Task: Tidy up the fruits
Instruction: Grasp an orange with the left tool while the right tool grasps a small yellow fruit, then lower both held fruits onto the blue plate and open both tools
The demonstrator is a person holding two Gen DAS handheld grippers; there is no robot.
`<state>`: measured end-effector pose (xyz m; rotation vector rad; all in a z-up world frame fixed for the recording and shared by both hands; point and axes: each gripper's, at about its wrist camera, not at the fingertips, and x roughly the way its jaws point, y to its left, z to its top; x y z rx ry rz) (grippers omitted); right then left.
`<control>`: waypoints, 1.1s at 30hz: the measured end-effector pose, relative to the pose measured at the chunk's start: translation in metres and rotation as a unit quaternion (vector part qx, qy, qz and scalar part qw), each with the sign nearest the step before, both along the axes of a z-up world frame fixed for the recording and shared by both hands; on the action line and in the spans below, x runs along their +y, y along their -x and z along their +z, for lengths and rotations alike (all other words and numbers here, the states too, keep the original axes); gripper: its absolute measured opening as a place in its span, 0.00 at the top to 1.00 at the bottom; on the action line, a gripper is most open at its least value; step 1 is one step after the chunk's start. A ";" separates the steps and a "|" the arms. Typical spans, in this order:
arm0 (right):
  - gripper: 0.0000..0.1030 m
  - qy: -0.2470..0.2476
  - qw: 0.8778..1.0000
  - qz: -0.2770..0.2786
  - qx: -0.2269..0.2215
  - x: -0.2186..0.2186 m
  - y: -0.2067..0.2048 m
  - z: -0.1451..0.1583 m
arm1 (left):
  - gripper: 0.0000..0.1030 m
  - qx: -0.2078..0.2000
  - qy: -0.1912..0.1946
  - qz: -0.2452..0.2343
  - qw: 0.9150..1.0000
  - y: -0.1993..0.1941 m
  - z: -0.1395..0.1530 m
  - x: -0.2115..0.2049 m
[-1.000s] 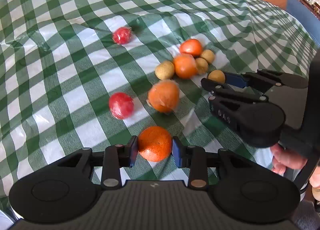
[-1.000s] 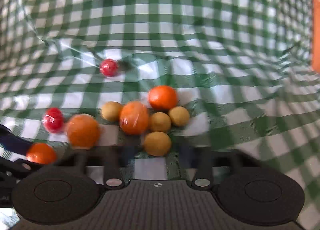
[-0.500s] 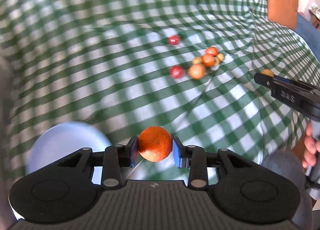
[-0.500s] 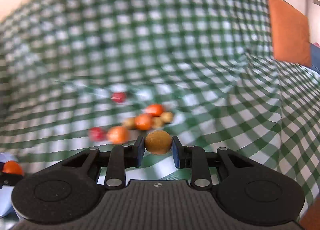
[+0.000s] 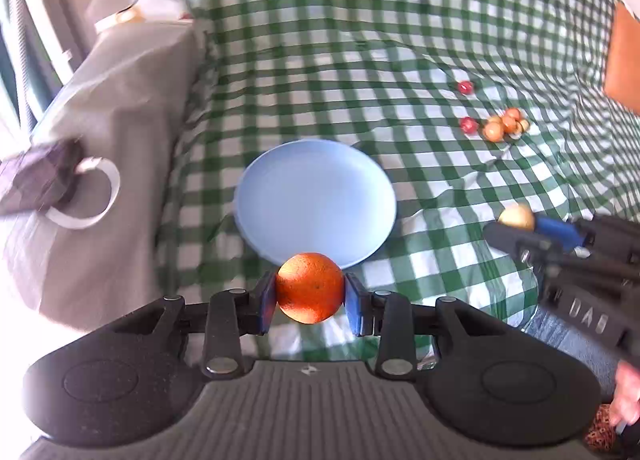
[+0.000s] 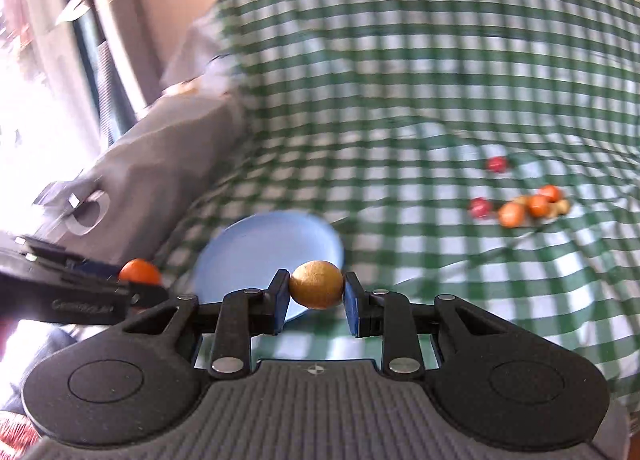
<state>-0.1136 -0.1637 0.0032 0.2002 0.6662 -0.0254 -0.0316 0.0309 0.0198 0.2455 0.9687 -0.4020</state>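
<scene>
My left gripper (image 5: 311,296) is shut on an orange (image 5: 310,287) and holds it just in front of the near rim of a bare blue plate (image 5: 316,187). My right gripper (image 6: 316,298) is shut on a small yellow-brown fruit (image 6: 317,284), held over the near edge of the same plate (image 6: 264,248). The right gripper with its fruit (image 5: 517,216) shows at the right of the left wrist view. The left gripper's orange (image 6: 139,271) shows at the left of the right wrist view. A cluster of orange and yellow fruits (image 5: 505,125) and two red fruits (image 5: 469,124) lie far right on the cloth.
A green-and-white checked cloth (image 5: 360,39) covers the table. A grey cloth-covered object (image 5: 120,107) with a white ring (image 5: 86,195) stands left of the plate. An orange chair back (image 5: 622,55) is at the far right.
Both grippers have lifted their fruits away from the fruit cluster and swung left toward the blue plate, which has come into full view.
</scene>
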 end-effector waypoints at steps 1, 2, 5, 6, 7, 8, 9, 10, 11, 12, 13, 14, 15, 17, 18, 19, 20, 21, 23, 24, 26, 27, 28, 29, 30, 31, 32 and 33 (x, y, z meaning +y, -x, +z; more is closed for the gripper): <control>0.71 0.005 1.000 0.012 0.003 0.011 0.002 0.001 | 0.62 0.001 0.005 0.005 1.000 0.002 0.000 0.008; 0.71 0.012 1.000 0.022 0.006 0.023 0.004 0.002 | 0.62 0.000 0.010 0.010 1.000 0.005 0.000 0.016; 0.71 0.029 0.999 0.043 0.013 0.047 0.009 0.005 | 0.62 -0.006 0.021 0.020 1.000 0.009 0.002 0.032; 0.71 0.034 0.998 0.045 0.011 0.052 0.010 0.006 | 0.62 -0.008 0.024 0.024 0.999 0.010 0.004 0.036; 0.71 0.039 0.998 0.046 0.009 0.056 0.011 0.009 | 0.62 -0.009 0.029 0.026 0.999 0.011 0.005 0.039; 0.71 0.045 0.998 0.046 0.007 0.062 0.011 0.009 | 0.62 -0.011 0.033 0.029 0.999 0.011 0.007 0.042; 0.71 0.047 0.998 0.046 0.005 0.064 0.012 0.011 | 0.62 -0.014 0.036 0.030 0.999 0.012 0.008 0.045; 0.71 0.050 0.998 0.045 0.004 0.066 0.012 0.012 | 0.62 -0.016 0.039 0.031 0.999 0.013 0.009 0.047; 0.71 0.053 0.998 0.045 0.004 0.066 0.010 0.012 | 0.62 -0.018 0.040 0.031 0.999 0.015 0.009 0.050; 0.71 0.055 0.997 0.045 0.004 0.066 0.011 0.013 | 0.62 -0.019 0.042 0.032 0.998 0.015 0.009 0.051; 0.71 0.057 0.997 0.046 0.004 0.067 0.013 0.013 | 0.62 -0.019 0.044 0.032 0.998 0.016 0.010 0.052; 0.71 0.057 0.997 0.046 0.004 0.067 0.012 0.013 | 0.62 -0.019 0.046 0.032 0.998 0.016 0.010 0.052; 0.71 0.057 0.997 0.045 0.004 0.068 0.012 0.013 | 0.62 -0.020 0.047 0.032 0.998 0.016 0.010 0.052; 0.71 0.058 0.997 0.045 0.003 0.070 0.011 0.013 | 0.62 -0.020 0.047 0.032 0.998 0.017 0.010 0.051; 0.71 0.059 0.997 0.045 0.003 0.071 0.010 0.013 | 0.62 -0.019 0.048 0.033 0.998 0.016 0.010 0.051; 0.71 0.059 0.997 0.043 0.002 0.071 0.010 0.013 | 0.62 -0.019 0.048 0.033 0.998 0.016 0.009 0.052; 0.71 0.058 0.997 0.043 0.001 0.071 0.010 0.012 | 0.62 -0.019 0.048 0.033 0.998 0.015 0.009 0.051; 0.71 0.058 0.997 0.042 0.001 0.071 0.010 0.012 | 0.62 -0.019 0.048 0.033 0.998 0.015 0.009 0.051; 0.71 0.057 0.998 0.042 0.002 0.070 0.010 0.010 | 0.62 -0.019 0.047 0.033 0.998 0.013 0.008 0.051; 0.71 0.056 0.998 0.041 0.003 0.070 0.010 0.010 | 0.62 -0.018 0.047 0.033 0.998 0.012 0.008 0.051; 0.71 0.055 0.998 0.040 0.006 0.067 0.010 0.010 | 0.62 -0.016 0.045 0.033 0.998 0.008 0.007 0.049; 0.71 0.054 0.998 0.040 0.006 0.065 0.009 0.009 | 0.62 -0.016 0.044 0.034 0.998 0.006 0.007 0.048; 0.71 0.053 0.998 0.039 0.007 0.063 0.008 0.009 | 0.62 -0.015 0.044 0.034 0.998 0.003 0.007 0.047; 0.71 0.052 0.998 0.039 0.008 0.061 0.007 0.008 | 0.62 -0.015 0.043 0.035 0.998 0.000 0.006 0.046; 0.71 0.051 0.998 0.039 0.009 0.060 0.005 0.008 | 0.62 -0.015 0.043 0.036 0.998 -0.003 0.007 0.045; 0.71 0.050 0.998 0.038 0.010 0.058 0.003 0.007 | 0.62 -0.015 0.044 0.037 0.998 -0.007 0.006 0.044; 0.71 0.050 0.998 0.038 0.010 0.057 0.000 0.006 | 0.62 -0.015 0.043 0.038 0.998 -0.010 0.006 0.043; 0.71 0.050 0.998 0.038 0.010 0.056 -0.003 0.006 | 0.62 -0.015 0.043 0.040 0.998 -0.015 0.006 0.041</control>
